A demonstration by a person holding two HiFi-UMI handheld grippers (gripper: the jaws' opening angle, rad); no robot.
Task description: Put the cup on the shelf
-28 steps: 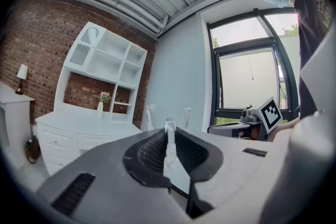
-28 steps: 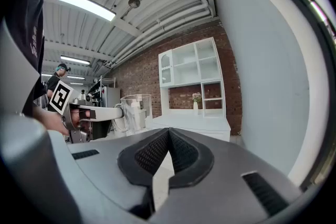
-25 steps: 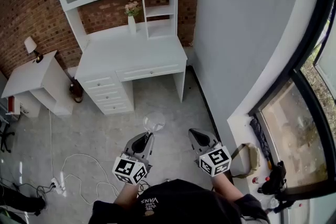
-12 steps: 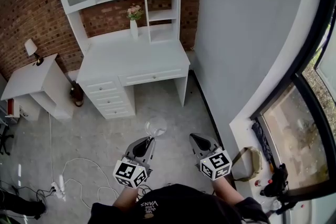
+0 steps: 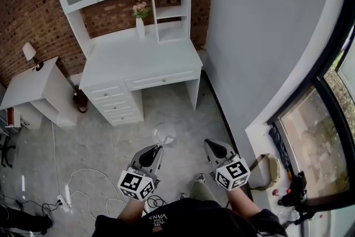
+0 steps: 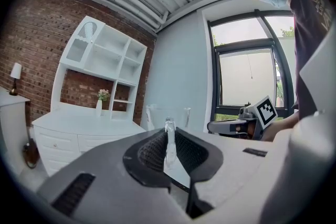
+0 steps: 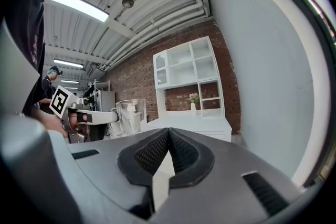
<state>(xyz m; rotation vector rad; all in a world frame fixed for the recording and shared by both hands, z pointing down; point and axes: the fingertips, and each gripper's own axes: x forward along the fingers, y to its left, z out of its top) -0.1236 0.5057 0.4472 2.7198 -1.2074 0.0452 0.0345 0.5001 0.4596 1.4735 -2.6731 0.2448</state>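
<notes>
Clear glass cup (image 5: 164, 133) rides upright, mouth up, its wall pinched by left tongs (image 5: 157, 146); right tongs (image 5: 207, 142) clenched empty.

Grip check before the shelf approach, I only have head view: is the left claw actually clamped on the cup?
Observer: Yes. Left gripper view shows the left claw shut on the thin wall of the clear cup.
Operator: Right claw carrying anything?
Observer: No. Right gripper view shows the right claw shut, nothing between its jaws.
Operator: Anyone else around?
Observer: Right gripper view shows a person standing far back, beyond the left claw.
</notes>
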